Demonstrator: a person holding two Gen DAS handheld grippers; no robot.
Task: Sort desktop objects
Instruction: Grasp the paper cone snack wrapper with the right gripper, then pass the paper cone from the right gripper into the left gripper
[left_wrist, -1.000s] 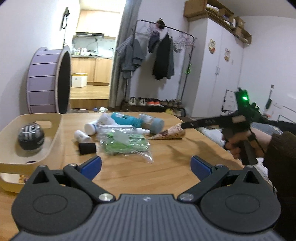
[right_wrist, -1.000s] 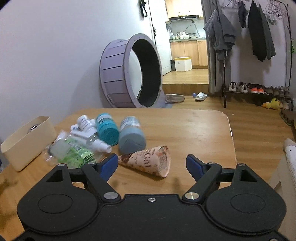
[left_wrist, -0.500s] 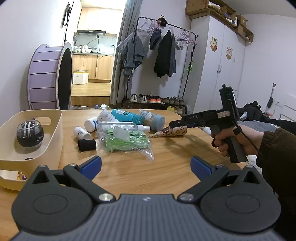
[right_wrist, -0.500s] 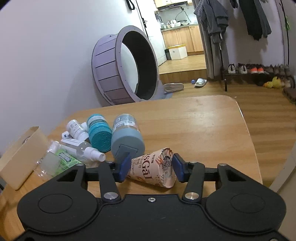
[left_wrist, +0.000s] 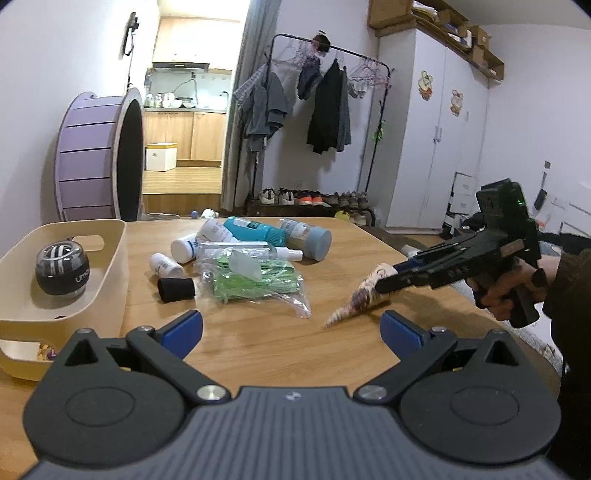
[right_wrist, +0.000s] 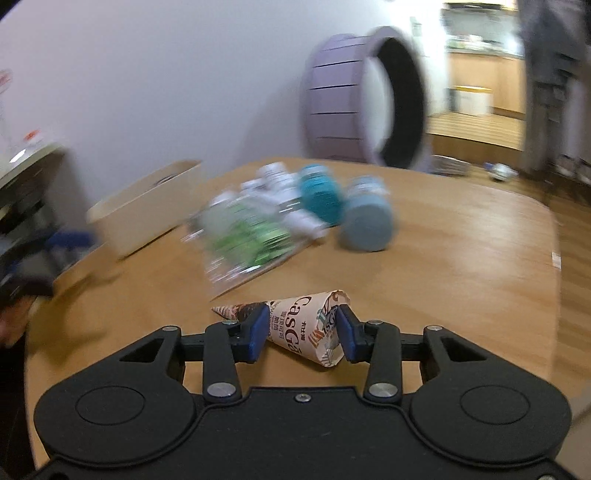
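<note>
since the earlier frame the paper cone (right_wrist: 306, 328) has left its spot beside the bottles and now hangs clear of the wooden table (left_wrist: 258, 343), tip down, out toward the table's right side. the right gripper (right_wrist: 301, 330) pinches it across the wide end, blue pads against the printed wrapper on both sides (the right wrist view is smeared with motion, so the swing is under way). the left gripper (left_wrist: 291, 328) is low over the near table edge with its fingers spread wide and nothing between them.

progress is judged early. the cream bin (left_wrist: 118, 254) holds the gyro ball (left_wrist: 62, 267) and something small and indistinct at the near end. unsorted on the table: the teal bottle (left_wrist: 251, 230), the grey-capped bottle (left_wrist: 308, 240), the white bottles (left_wrist: 192, 245), the spray bottle (left_wrist: 258, 253), the small black cylinder (left_wrist: 175, 290) and the bag of green packets (left_wrist: 255, 284).
</note>
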